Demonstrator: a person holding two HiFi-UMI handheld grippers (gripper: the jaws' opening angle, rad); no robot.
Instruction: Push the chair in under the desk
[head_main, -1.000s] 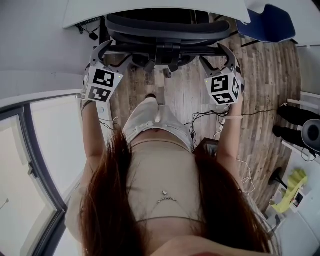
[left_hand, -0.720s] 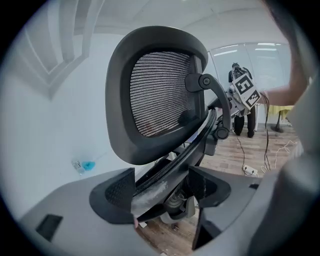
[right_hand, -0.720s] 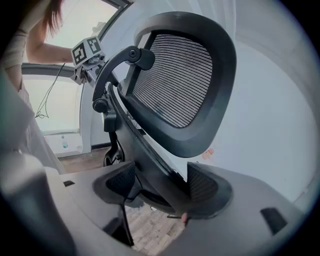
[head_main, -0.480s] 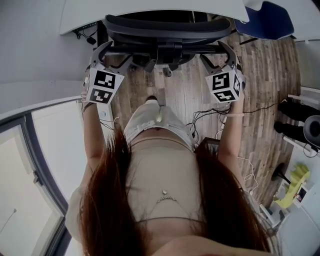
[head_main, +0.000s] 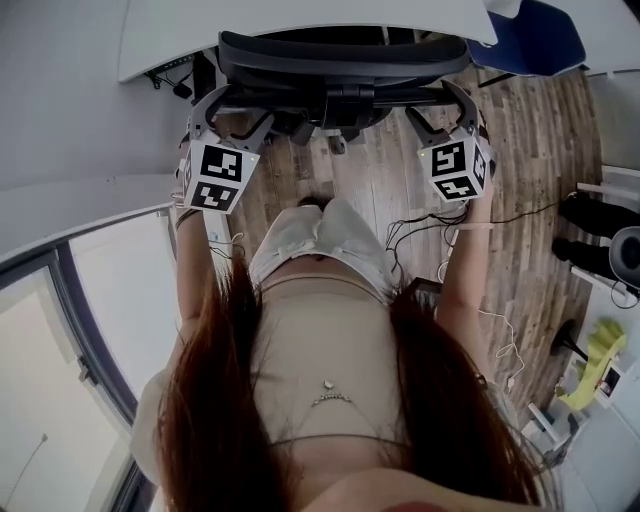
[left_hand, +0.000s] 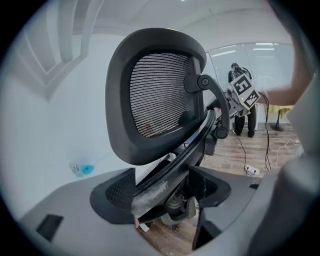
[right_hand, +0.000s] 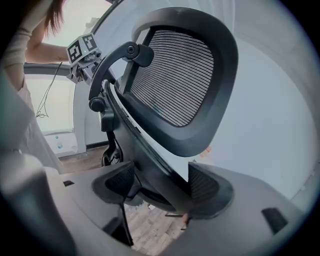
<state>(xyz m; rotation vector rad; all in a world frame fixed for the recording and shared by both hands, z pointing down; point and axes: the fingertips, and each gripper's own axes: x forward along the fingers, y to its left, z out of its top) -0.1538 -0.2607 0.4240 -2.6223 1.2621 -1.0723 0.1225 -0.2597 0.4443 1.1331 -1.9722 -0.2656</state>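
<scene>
A: Head view. Where's the chair (head_main: 340, 55)?

B: Its dark back is up against the near edge of the white desk (head_main: 170, 35). The rest of it is hidden under the top. Wood floor (head_main: 370, 190) below, with the person standing close behind.

A: Grippers?

B: Left gripper (head_main: 235, 105) is at the left end of the back, right gripper (head_main: 442, 100) at the right end. Both arms are stretched forward.

A: Left gripper view?

B: The left gripper (left_hand: 162, 192) has its jaws spread and straddles the curved frame bar (left_hand: 170, 170). The bar lies against the pad on the picture's left, and there's a dark gap to the other pad. So it's unclenched, not pinching. The mesh panel (left_hand: 160, 95) stands above, and the other gripper's marker cube (left_hand: 243, 89) is beyond.

A: Right gripper view?

B: Mirror of that. The right gripper (right_hand: 161, 187) has its jaws wide with the frame bar (right_hand: 150, 160) running between them, pressed to the pad on the picture's right and loose on the other side. The mesh panel (right_hand: 175, 80) fills the upper frame.
</scene>
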